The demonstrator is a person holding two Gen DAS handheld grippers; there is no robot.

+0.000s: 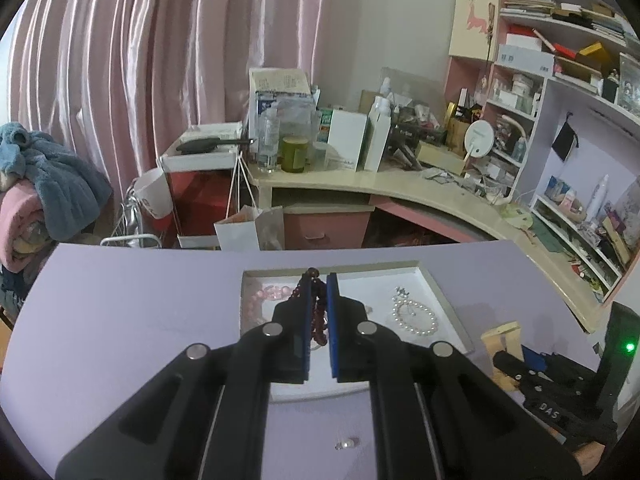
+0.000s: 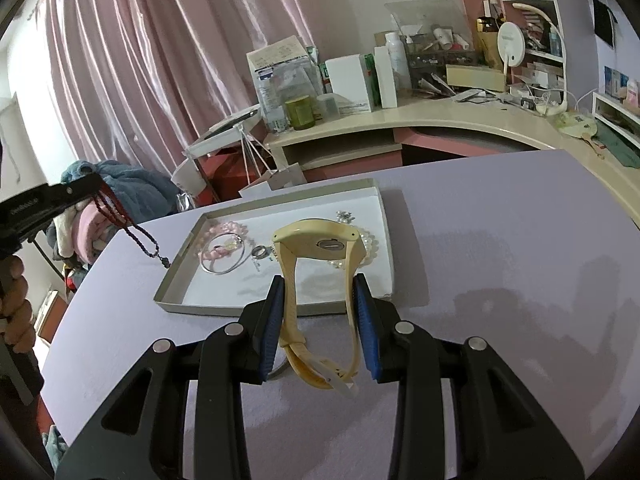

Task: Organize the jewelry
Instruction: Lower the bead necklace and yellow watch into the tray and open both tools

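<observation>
My left gripper [image 1: 319, 280] is shut on a dark red bead strand [image 1: 319, 312], which hangs from its blue pads. In the right wrist view that left gripper [image 2: 86, 186] is at the far left, and the strand [image 2: 132, 232] dangles just left of the tray. The shallow white tray [image 2: 208, 308] holds a pink bracelet [image 2: 224, 228], a silver bangle [image 2: 224, 268], a ring [image 2: 260, 252] and a pearl bracelet [image 2: 370, 246]. My right gripper [image 2: 319, 280] is shut on a cream wristwatch [image 2: 320, 240] by its straps, at the tray's near edge.
Everything sits on a lilac table [image 2: 500, 260]. A small clear stud [image 1: 346, 445] lies on it near me. Behind are a cluttered cream desk [image 1: 400, 184], pink shelves [image 1: 560, 80], a white paper bag [image 1: 240, 232] and pink curtains [image 1: 140, 60].
</observation>
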